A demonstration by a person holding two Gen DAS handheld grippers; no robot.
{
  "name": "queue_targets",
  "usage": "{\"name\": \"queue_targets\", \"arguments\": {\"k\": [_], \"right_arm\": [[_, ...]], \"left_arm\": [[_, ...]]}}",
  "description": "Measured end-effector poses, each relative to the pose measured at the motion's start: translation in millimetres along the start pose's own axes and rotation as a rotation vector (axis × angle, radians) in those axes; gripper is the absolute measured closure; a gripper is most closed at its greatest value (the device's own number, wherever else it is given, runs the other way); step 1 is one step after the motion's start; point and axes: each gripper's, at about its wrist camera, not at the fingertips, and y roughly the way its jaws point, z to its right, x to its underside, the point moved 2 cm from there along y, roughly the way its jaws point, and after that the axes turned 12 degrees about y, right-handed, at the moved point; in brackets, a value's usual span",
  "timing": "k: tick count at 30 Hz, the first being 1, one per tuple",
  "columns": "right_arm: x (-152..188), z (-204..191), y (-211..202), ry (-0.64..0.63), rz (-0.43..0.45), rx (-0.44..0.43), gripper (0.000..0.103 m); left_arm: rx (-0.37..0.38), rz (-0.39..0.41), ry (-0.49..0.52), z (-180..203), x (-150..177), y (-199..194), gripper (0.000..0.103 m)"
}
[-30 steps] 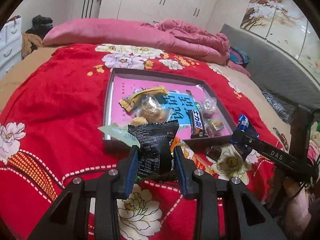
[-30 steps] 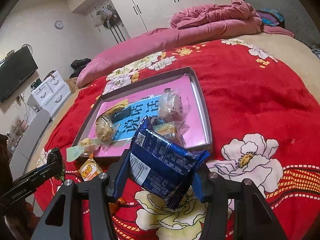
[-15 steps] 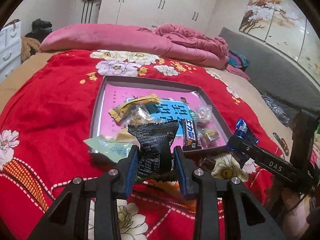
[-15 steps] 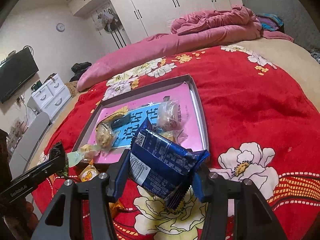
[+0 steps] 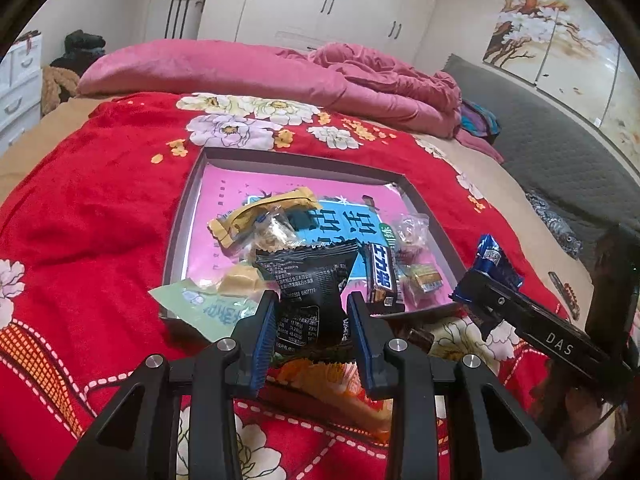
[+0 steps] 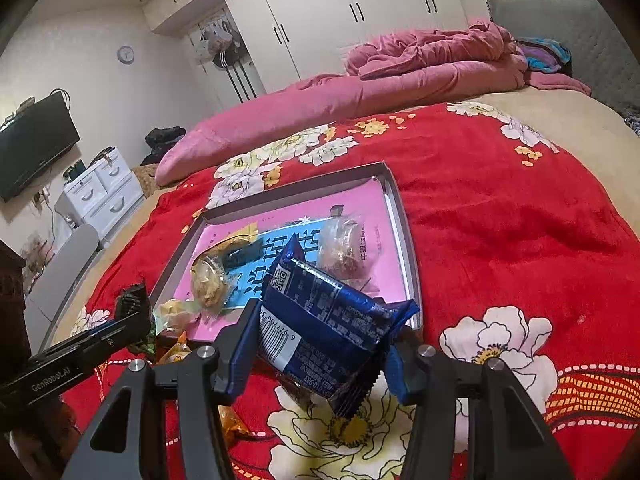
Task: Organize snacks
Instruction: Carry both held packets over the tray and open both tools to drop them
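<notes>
Left wrist view: the crinkly black packet (image 5: 310,292), pinched in the left hand-held gripper (image 5: 312,332), has come closer to the shallow grey tray (image 5: 182,232) over the last second, so a drop-in looks near. The right hand-held gripper (image 6: 320,350) still clamps the glossy blue packet (image 6: 328,320) above the plush red blanket (image 6: 500,220) at the tray's near edge.

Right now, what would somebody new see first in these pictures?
Probably the two snack packets held up close: a black packet squeezed in the left gripper and a blue packet in the right gripper. Just behind them, a pink-bottomed tray holding more snacks lies on the red flowered blanket.
</notes>
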Motion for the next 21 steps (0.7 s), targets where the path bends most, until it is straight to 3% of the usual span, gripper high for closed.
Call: {"name": "queue_targets", "arguments": {"k": [21], "right_arm": [[-14,-15,18,-0.044,0.032,-0.002,0.049]], "left_arm": [[-0.005,-0.034,-0.002,-2,-12,33,0.067]]}}
